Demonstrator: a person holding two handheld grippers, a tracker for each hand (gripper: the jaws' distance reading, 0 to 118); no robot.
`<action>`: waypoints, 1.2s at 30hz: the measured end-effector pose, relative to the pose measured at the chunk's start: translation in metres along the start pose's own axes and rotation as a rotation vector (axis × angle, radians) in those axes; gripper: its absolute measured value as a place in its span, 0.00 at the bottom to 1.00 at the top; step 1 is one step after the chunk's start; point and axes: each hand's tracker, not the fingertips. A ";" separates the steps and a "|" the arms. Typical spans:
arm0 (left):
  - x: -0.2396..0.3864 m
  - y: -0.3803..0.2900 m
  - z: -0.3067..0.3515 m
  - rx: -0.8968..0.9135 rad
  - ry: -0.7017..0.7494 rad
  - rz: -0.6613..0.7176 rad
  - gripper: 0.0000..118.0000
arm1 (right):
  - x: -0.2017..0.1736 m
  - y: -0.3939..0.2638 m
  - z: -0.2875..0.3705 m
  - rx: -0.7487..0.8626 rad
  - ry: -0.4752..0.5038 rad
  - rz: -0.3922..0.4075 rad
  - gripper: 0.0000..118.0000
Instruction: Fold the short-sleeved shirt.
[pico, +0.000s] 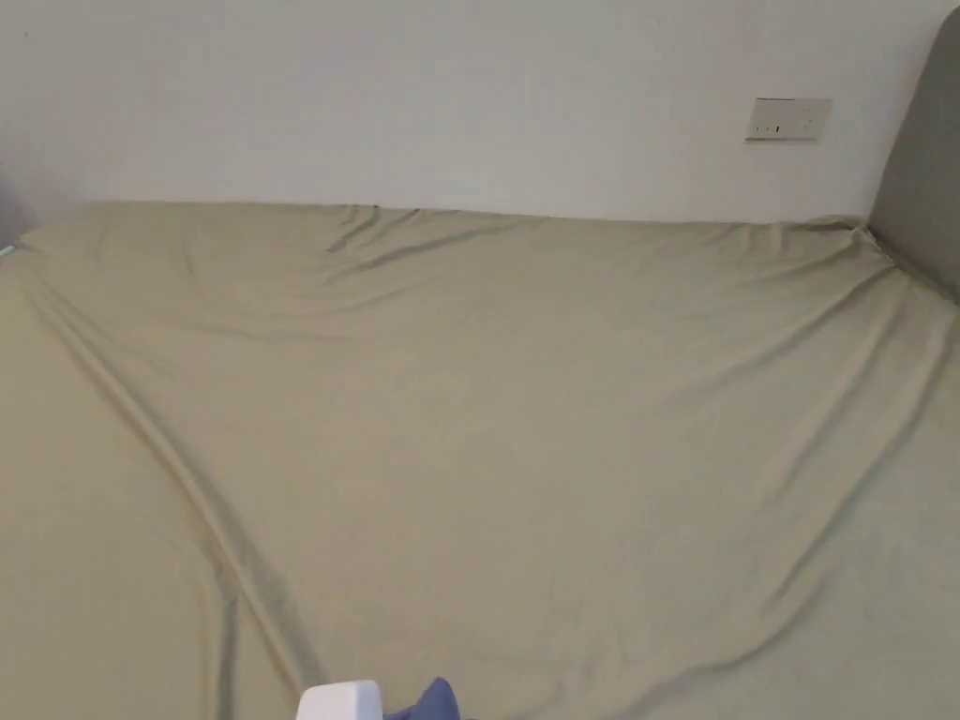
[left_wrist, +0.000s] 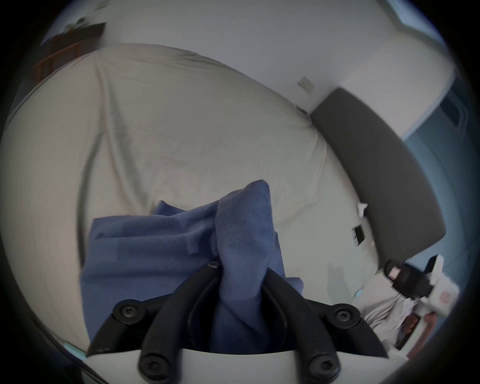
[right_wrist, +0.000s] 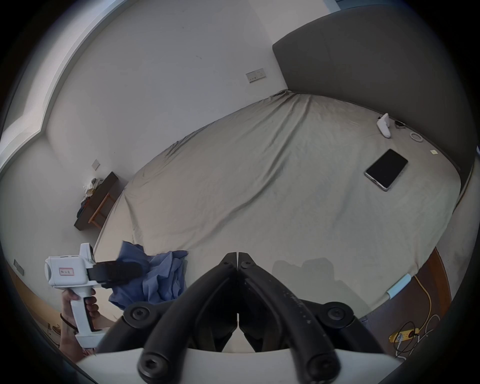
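Before us lies a wide bed (pico: 487, 403) under a taut olive-tan sheet with a few long creases, a pale wall behind it and a grey headboard (right_wrist: 389, 65) along its right side. Near the headboard, in the right gripper view, we see a dark phone (right_wrist: 386, 169) lying flat and a small white object beside it, both well apart from where we work.

The short-sleeved shirt (left_wrist: 181, 249), a blue knit, is bunched rather than spread. It hangs from our left tool (left_wrist: 242, 270), whose jaws are clamped on a thick gather of the cloth, with a peak of fabric standing up past the tips. In the right gripper view that tool sits at the near left corner of the bed, held by a hand (right_wrist: 78, 309), the shirt drooping from it in loose folds. In the head view just a scrap of blue and the white tool body peek over the bottom edge.

Our right tool (right_wrist: 237, 256) has its jaws pressed together on nothing, above the bare sheet.

The relation that matters: the shirt lies to the left of the right tool, near but not touching, while the open sheet stretches ahead of both. We judge the folding has not begun, since the garment has no flat long axis yet. The next move probably calls for the right tool to open, reach left and take a second edge, so that the two can draw the shirt out flat across the bed. Which edge the left tool holds we cannot tell.
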 end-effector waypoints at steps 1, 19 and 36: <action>0.005 -0.001 -0.006 -0.011 -0.018 -0.002 0.22 | 0.003 0.000 0.001 0.002 -0.007 -0.006 0.01; -0.014 -0.013 0.005 -0.111 -0.133 0.145 0.02 | -0.001 0.000 -0.016 -0.040 0.052 -0.028 0.01; 0.000 -0.011 0.075 0.079 -0.389 0.072 0.00 | -0.083 0.007 -0.075 -0.142 0.367 0.074 0.01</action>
